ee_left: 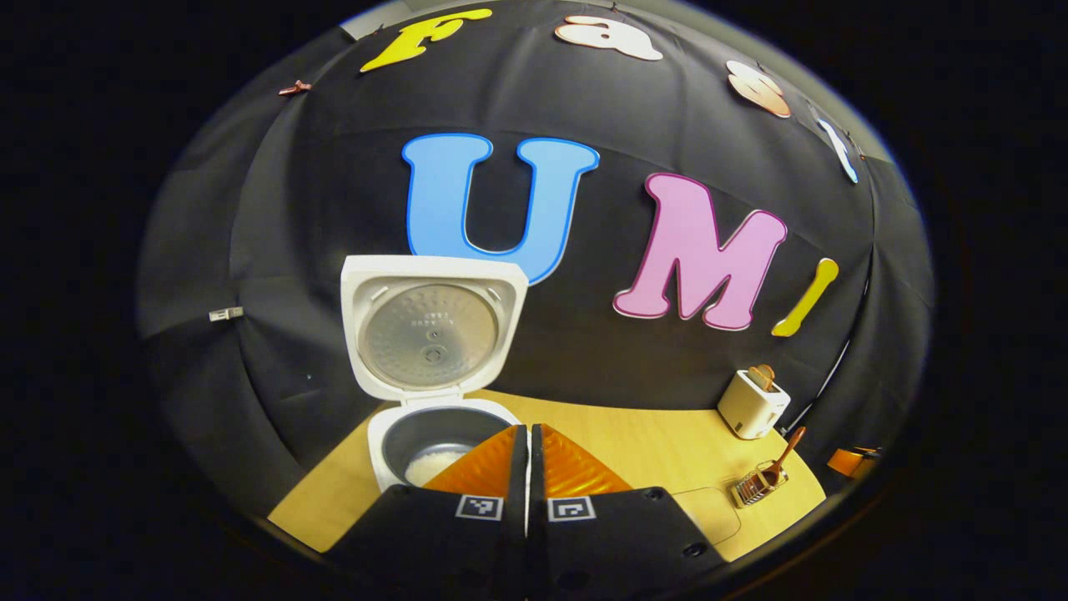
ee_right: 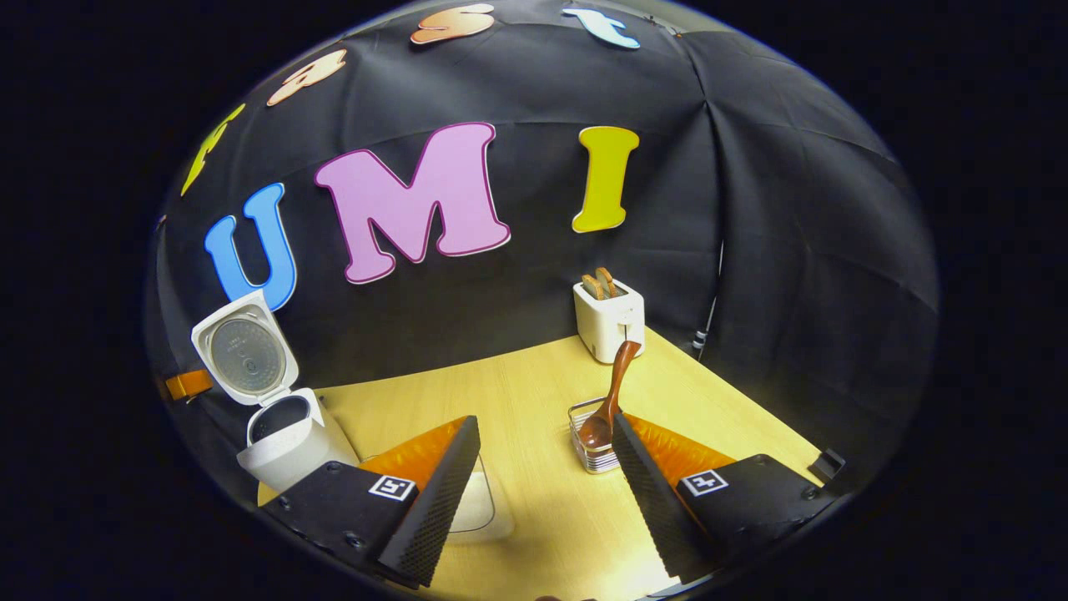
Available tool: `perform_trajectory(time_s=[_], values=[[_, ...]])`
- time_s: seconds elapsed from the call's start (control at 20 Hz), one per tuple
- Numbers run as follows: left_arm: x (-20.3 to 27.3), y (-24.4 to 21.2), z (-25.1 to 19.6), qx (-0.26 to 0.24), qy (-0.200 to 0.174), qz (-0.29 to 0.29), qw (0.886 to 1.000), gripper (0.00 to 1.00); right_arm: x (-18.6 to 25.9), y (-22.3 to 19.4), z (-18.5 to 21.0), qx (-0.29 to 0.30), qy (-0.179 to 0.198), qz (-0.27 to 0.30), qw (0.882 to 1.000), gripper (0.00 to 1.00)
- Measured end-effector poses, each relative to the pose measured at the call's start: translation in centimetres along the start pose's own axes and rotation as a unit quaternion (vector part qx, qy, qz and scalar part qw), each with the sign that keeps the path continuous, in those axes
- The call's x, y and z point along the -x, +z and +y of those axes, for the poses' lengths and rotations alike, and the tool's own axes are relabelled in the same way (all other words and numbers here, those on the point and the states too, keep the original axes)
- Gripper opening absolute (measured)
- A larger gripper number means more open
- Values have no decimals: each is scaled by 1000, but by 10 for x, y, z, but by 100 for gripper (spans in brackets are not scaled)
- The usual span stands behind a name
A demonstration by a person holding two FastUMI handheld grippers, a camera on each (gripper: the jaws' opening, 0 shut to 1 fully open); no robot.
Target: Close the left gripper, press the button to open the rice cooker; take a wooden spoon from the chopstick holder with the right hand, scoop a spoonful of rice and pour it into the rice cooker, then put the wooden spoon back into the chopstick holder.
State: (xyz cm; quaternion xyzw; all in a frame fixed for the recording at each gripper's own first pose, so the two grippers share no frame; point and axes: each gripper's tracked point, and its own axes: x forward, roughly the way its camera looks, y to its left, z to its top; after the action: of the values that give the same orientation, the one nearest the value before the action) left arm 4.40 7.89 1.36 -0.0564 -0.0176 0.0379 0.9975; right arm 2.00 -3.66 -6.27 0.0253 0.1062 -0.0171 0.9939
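Black cloth walls close off the booth behind a pale wooden desk [ee_right: 534,401]. From the left gripper view I see my left tongs [ee_left: 529,467] pressed together, fingers meeting with nothing between them, held in the air just in front of the rice cooker [ee_left: 434,434]. Its lid [ee_left: 432,330] stands upright and open, and a patch of white rice [ee_left: 434,463] lies in the bottom of the dark inner pot. Far off to the right on the desk I see the toaster [ee_left: 753,405] and, nearer, the chopstick holder [ee_left: 755,486] with the wooden spoon [ee_left: 784,459] leaning out of it.

From the right gripper view my right tongs [ee_right: 546,463] are spread wide and hold nothing. The chopstick holder [ee_right: 591,442] sits just beyond the right finger, beside its tip; I cannot tell whether they touch. The wooden spoon [ee_right: 613,392] stands tilted in the holder, bowl down, handle pointing up toward the toaster [ee_right: 609,321], which has two slices of bread in its slots. A shallow white dish [ee_right: 480,509] lies on the desk partly behind the left finger. The rice cooker [ee_right: 279,442] stands open at the desk's far left edge.
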Motion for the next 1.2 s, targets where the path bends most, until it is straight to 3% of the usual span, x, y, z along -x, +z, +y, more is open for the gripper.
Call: perform_trajectory(time_s=[0.2,0.35,0.4,0.45,0.5,0.7,1.2], values=[[14,-23,-48,-9,-16,-1,1000,12,-30,-1,-36,-5,10,10,1000,99],[22,-43,-77,-52,-19,-8,998,19,-61,0,-66,-4,11,10,1000,99],[24,-49,-89,-61,-25,-7,998,25,-72,0,-72,-7,17,11,1000,99],[28,-55,-101,-61,-34,-3,998,22,-85,-3,-74,-13,31,21,999,99],[34,-61,-111,-56,-44,3,997,27,-95,-3,-78,-20,37,28,999,98],[47,-70,-128,-53,-46,12,997,99,-131,-8,-91,-28,50,53,997,99],[40,-75,-114,-54,-8,43,998,97,-217,-49,-95,-53,58,145,986,99]])
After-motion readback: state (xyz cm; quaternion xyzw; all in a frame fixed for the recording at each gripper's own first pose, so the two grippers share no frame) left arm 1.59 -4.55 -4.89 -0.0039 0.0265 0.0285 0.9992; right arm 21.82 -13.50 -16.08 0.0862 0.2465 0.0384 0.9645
